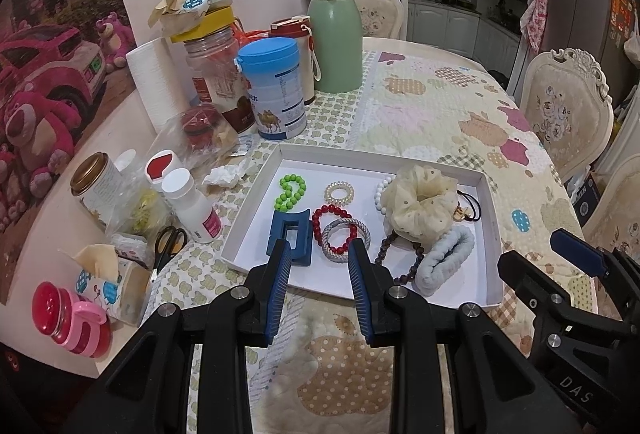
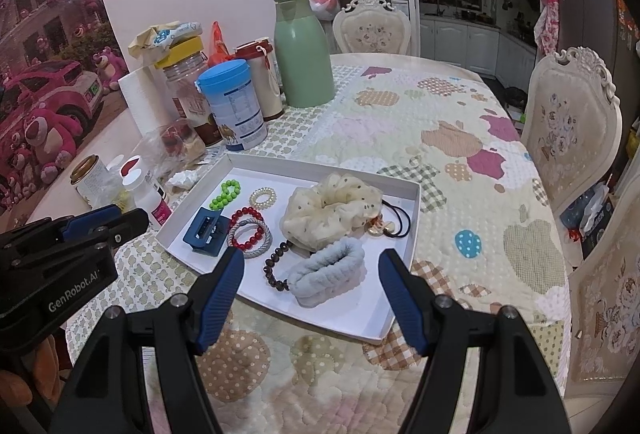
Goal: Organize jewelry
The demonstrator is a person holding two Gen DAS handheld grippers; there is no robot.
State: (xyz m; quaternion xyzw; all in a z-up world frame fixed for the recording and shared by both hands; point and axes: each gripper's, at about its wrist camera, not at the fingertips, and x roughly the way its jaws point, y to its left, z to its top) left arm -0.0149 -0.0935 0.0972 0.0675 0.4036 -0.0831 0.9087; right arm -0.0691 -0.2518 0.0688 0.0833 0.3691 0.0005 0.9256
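A white tray (image 1: pixel 256 212) (image 2: pixel 416 212) lies on the quilted tablecloth. It holds a blue claw clip (image 1: pixel 292 236) (image 2: pixel 206 230), a green bead bracelet (image 1: pixel 290 192), a clear coil tie (image 1: pixel 340 191), a red bead bracelet (image 1: pixel 334 212) over a grey bangle (image 1: pixel 366 232), a cream scrunchie (image 1: pixel 420 206) (image 2: pixel 332 210), a dark bead bracelet (image 2: pixel 276 266), a light blue scrunchie (image 1: pixel 444 258) (image 2: pixel 324 270) and a black tie with a gold charm (image 2: pixel 394 224). My left gripper (image 1: pixel 319 248) hovers open at the tray's near edge by the clip. My right gripper (image 2: pixel 312 256) stands wide open before the light blue scrunchie, holding nothing.
Left of the tray crowd a white bottle (image 1: pixel 192 206), scissors (image 1: pixel 168 244), a tissue pack (image 1: pixel 116 282), a blue-lidded can (image 1: pixel 276 90), jars and a green flask (image 1: pixel 338 34). Ornate chairs (image 1: pixel 564 106) stand along the table's right and far sides.
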